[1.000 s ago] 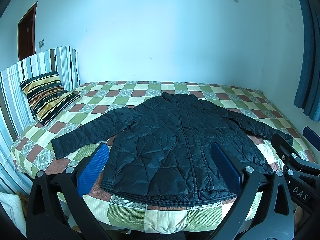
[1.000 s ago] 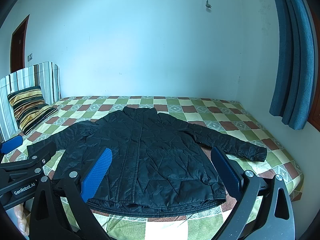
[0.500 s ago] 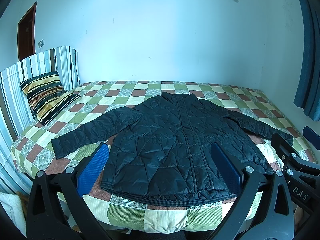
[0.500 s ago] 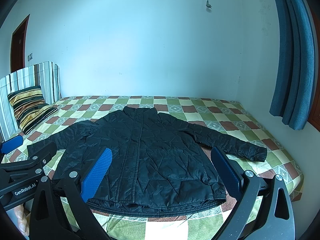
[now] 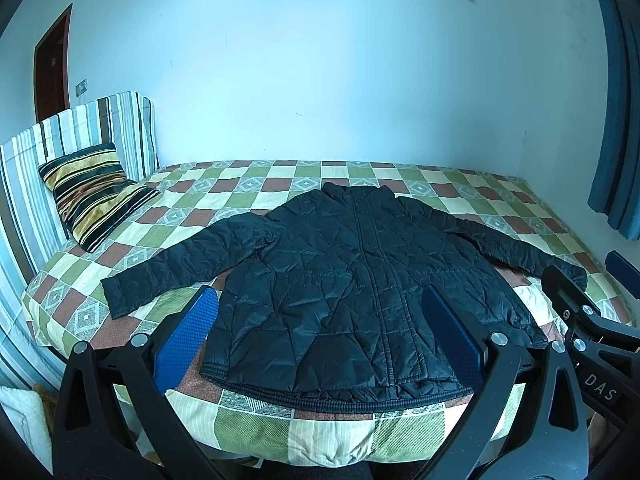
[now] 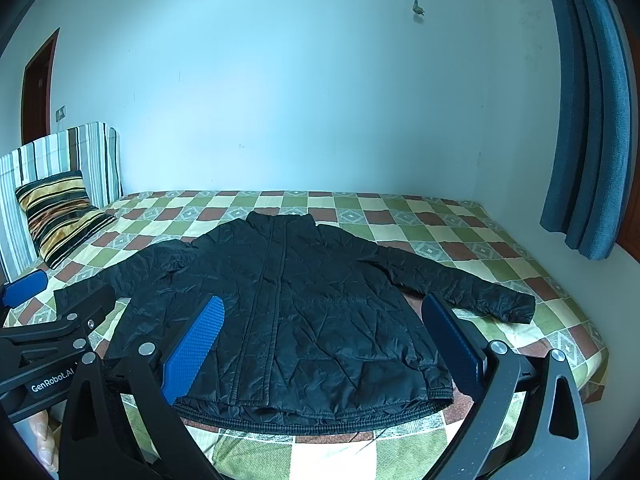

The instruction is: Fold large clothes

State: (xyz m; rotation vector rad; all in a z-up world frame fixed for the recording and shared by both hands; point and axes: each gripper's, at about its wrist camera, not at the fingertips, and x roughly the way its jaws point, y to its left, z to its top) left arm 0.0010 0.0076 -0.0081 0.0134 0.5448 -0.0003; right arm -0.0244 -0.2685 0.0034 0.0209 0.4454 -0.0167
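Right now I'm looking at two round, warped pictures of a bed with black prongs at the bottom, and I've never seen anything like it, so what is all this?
Those prongs are handheld tools, not a robot. A person holds a two-finger gripper in each hand, and a wide-angle camera on each one looks out along its fingers, which bends the picture.

One picture comes from the left gripper, the other from the right gripper. Each shows its own blue-padded fingers spread open with nothing between them, and the other tool shows at the picture's edge.

On the bed, which has a checkered cover, a black quilted jacket lies flat, front up, sleeves spread. A striped pillow leans on the striped headboard. A blue curtain hangs at the right. Folding has not started.
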